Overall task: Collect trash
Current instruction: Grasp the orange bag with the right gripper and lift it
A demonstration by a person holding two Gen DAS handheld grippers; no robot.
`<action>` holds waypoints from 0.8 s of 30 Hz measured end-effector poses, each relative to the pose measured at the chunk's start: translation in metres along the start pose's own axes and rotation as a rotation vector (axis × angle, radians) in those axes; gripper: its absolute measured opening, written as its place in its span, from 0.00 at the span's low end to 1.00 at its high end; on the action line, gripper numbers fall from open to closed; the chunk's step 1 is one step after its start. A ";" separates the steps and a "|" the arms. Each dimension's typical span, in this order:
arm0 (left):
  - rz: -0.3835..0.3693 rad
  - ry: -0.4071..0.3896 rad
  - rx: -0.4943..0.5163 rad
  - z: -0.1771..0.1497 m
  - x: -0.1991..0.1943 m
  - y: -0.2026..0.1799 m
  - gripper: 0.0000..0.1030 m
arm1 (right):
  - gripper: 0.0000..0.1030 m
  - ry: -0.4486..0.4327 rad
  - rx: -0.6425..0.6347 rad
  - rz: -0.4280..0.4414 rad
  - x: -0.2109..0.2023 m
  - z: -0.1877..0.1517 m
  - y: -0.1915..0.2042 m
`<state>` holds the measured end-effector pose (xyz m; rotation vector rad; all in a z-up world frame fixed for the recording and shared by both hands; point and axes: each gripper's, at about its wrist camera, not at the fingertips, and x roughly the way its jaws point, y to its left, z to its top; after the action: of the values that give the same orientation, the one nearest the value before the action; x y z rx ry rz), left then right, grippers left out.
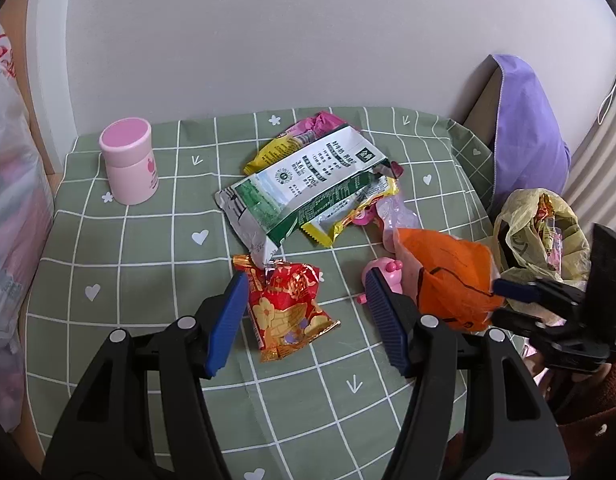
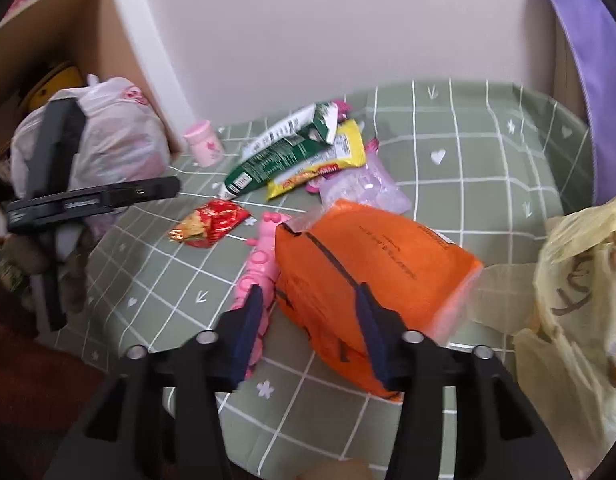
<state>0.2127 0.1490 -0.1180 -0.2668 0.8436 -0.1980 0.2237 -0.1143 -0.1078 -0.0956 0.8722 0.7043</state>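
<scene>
Your left gripper (image 1: 304, 320) stands wide open over the green checked cloth (image 1: 148, 248), its jaws either side of one red wrapper (image 1: 286, 312); the left blue pad touches the wrapper's edge, the right pad is apart from it, and nothing is held. Your right gripper (image 2: 310, 332) is also spread wide, holding nothing, with one orange bag (image 2: 372, 272) lying between and beyond its jaws; whether the pads touch the bag cannot be told through the blur.

Loose trash on the cloth, counted:
- one red wrapper, nearest the left gripper;
- one orange bag, at the right;
- one green-and-white pouch (image 1: 304, 184), flattened, overlapping one yellow wrapper (image 1: 348, 216);
- one clear pinkish packet (image 2: 364, 184), just beyond the orange bag;
- one magenta wrapper (image 1: 324, 122), at the far end of the heap.

One pink toy (image 2: 264, 256) lies beside the orange bag, partly under it.

Containers, three in number: one yellow bag (image 1: 536, 232) at the right edge, open, with printed wrappers inside; one pink jar (image 1: 128, 160), lidded and upright at the far left, contents hidden; one white sack (image 2: 116, 136) off the cloth at left, full, contents unclear.
</scene>
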 end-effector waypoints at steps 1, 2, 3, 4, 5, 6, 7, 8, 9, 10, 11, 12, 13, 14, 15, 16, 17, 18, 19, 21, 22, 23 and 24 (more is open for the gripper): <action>0.003 0.003 -0.008 -0.001 0.001 0.002 0.56 | 0.45 -0.009 0.000 -0.018 -0.006 -0.002 -0.001; 0.005 0.005 -0.014 -0.001 0.001 0.003 0.56 | 0.45 -0.016 0.007 -0.043 -0.011 -0.005 -0.004; 0.007 0.008 -0.024 -0.002 0.002 0.005 0.56 | 0.45 -0.021 0.025 -0.077 -0.015 -0.008 -0.008; 0.009 0.010 -0.033 -0.003 0.002 0.007 0.56 | 0.45 -0.023 0.058 -0.114 -0.017 -0.012 -0.014; 0.010 0.011 -0.038 -0.004 0.002 0.008 0.56 | 0.45 -0.036 0.092 -0.139 -0.018 -0.016 -0.021; 0.011 0.012 -0.044 -0.004 0.003 0.009 0.56 | 0.45 -0.060 0.136 -0.166 -0.020 -0.021 -0.028; 0.012 0.013 -0.048 -0.005 0.003 0.010 0.56 | 0.45 -0.079 0.183 -0.195 -0.021 -0.025 -0.035; 0.013 0.014 -0.050 -0.005 0.003 0.010 0.56 | 0.45 -0.085 0.216 -0.200 -0.020 -0.027 -0.041; 0.014 0.016 -0.052 -0.005 0.004 0.011 0.56 | 0.45 -0.087 0.245 -0.190 -0.016 -0.028 -0.047; 0.015 0.017 -0.054 -0.006 0.005 0.012 0.56 | 0.45 -0.086 0.266 -0.177 -0.010 -0.029 -0.051; 0.015 0.019 -0.056 -0.006 0.005 0.012 0.56 | 0.45 -0.077 0.278 -0.167 -0.003 -0.029 -0.055; 0.018 0.023 -0.058 -0.007 0.006 0.012 0.56 | 0.45 -0.062 0.290 -0.148 0.006 -0.029 -0.057; 0.021 0.027 -0.056 -0.008 0.007 0.013 0.56 | 0.45 -0.049 0.296 -0.135 0.015 -0.029 -0.059; 0.024 0.030 -0.053 -0.008 0.007 0.013 0.56 | 0.45 -0.038 0.296 -0.141 0.023 -0.029 -0.058; 0.030 0.032 -0.047 -0.009 0.007 0.013 0.56 | 0.45 -0.029 0.291 -0.152 0.031 -0.028 -0.057; 0.036 0.032 -0.042 -0.010 0.006 0.013 0.56 | 0.45 -0.013 0.283 -0.166 0.038 -0.028 -0.056; 0.039 0.032 -0.040 -0.010 0.006 0.013 0.56 | 0.45 0.003 0.278 -0.174 0.044 -0.028 -0.057; 0.044 0.033 -0.039 -0.010 0.006 0.014 0.56 | 0.45 -0.012 0.260 -0.187 0.046 -0.028 -0.055; 0.047 0.036 -0.041 -0.011 0.006 0.015 0.56 | 0.45 -0.005 0.248 -0.200 0.049 -0.028 -0.055; 0.049 0.040 -0.046 -0.013 0.006 0.017 0.56 | 0.41 -0.005 0.222 -0.205 0.051 -0.027 -0.052; 0.050 0.042 -0.047 -0.013 0.006 0.017 0.56 | 0.35 -0.002 0.217 -0.201 0.052 -0.027 -0.052; 0.051 0.043 -0.047 -0.013 0.007 0.018 0.56 | 0.27 0.005 0.215 -0.197 0.051 -0.026 -0.052; 0.049 0.043 -0.046 -0.013 0.007 0.018 0.56 | 0.20 0.003 0.216 -0.188 0.048 -0.025 -0.053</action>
<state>0.2082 0.1620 -0.1365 -0.2854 0.8967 -0.1392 0.2594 -0.1385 -0.1697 0.0149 0.9236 0.4314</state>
